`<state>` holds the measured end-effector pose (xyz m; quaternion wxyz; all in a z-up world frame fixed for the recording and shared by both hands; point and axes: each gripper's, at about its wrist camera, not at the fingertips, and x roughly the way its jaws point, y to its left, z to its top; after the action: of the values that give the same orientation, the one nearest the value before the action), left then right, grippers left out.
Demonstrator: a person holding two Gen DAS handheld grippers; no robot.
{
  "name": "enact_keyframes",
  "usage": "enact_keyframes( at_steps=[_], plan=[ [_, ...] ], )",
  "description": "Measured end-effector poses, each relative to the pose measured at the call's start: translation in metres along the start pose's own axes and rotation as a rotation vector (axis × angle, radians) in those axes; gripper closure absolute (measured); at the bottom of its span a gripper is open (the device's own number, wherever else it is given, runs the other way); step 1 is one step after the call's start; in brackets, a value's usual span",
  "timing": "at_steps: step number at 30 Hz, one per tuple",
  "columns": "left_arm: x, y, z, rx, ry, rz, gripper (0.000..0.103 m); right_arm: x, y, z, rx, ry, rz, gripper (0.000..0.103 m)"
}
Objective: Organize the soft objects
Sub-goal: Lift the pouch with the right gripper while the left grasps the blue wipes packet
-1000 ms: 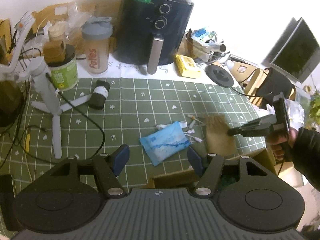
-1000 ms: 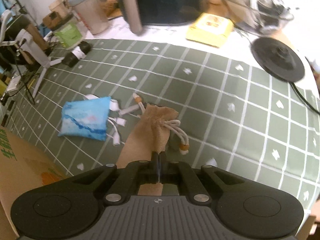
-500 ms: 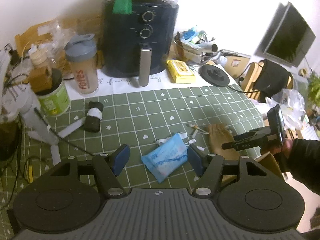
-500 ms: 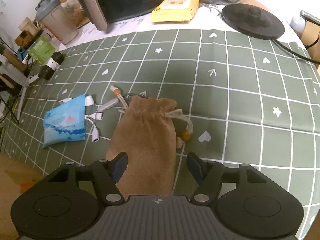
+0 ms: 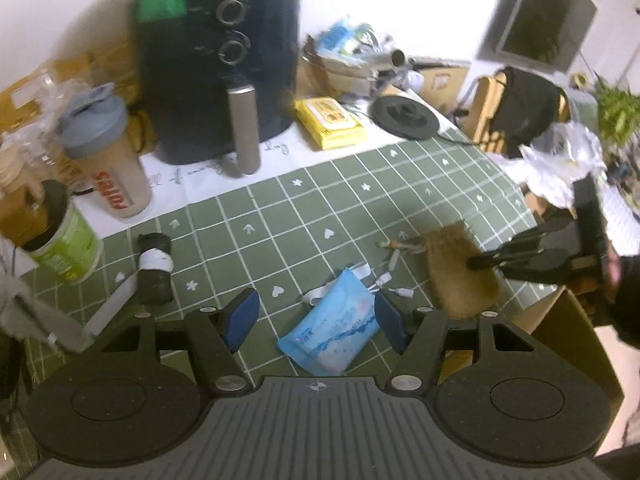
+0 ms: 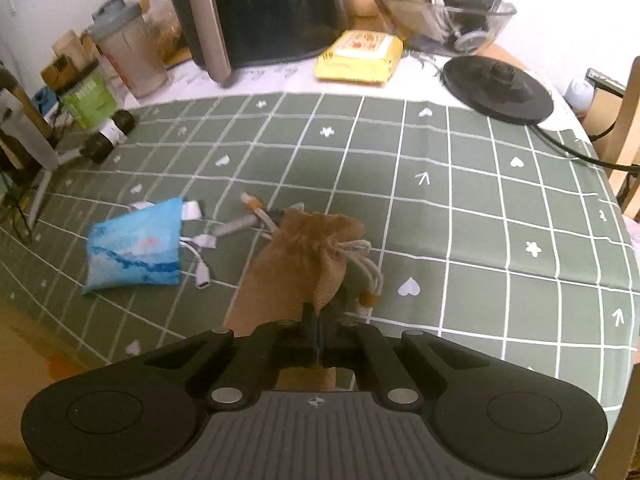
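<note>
While the right tongs (image 6: 318,322) pinch the brown pouch (image 6: 308,256) on the tabletop (image 6: 460,216), we lift slowly.
We keep the left tongs (image 5: 316,316) apart over the blue packet (image 5: 332,330); the cords probably trail.

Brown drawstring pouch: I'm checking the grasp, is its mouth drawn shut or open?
Drawn shut: the brown drawstring pouch has its neck puckered, cords trailing; the right gripper pinches its fabric.

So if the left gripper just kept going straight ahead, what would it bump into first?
Most likely the blue soft pouch, lying on the green checked tablecloth between the open left gripper fingers. Depth is hard to judge.
</note>
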<state>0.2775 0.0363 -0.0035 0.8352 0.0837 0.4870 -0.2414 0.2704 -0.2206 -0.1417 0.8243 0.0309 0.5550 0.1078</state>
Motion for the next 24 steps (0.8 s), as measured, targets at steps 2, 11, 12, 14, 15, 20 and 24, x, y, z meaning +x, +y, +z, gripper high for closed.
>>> enact_keyframes(
  at_steps=[2,11,12,14,15,20,24],
  plan=[
    [0.011,-0.001,0.003,0.036,0.029,-0.011,0.040,-0.014,0.000,0.000,0.005,-0.022,0.004,0.100],
    [0.066,-0.006,0.011,0.196,0.162,-0.088,0.040,-0.078,0.002,0.004,0.015,-0.139,-0.010,0.100],
    [0.074,-0.007,0.010,0.209,0.180,-0.094,0.040,-0.084,0.002,0.004,0.014,-0.150,-0.015,0.100],
    [0.087,-0.010,0.010,0.234,0.210,-0.105,0.040,-0.095,0.002,0.004,0.009,-0.168,-0.025,0.100],
    [0.093,-0.012,0.009,0.247,0.225,-0.111,0.040,-0.100,0.002,0.004,0.006,-0.175,-0.029,0.100],
    [0.124,-0.023,0.002,0.329,0.293,-0.114,0.040,-0.119,0.000,0.002,0.013,-0.203,-0.043,0.100],
    [0.145,-0.027,-0.004,0.379,0.327,-0.106,0.040,-0.130,-0.001,-0.002,0.028,-0.221,-0.053,0.100]
  ],
)
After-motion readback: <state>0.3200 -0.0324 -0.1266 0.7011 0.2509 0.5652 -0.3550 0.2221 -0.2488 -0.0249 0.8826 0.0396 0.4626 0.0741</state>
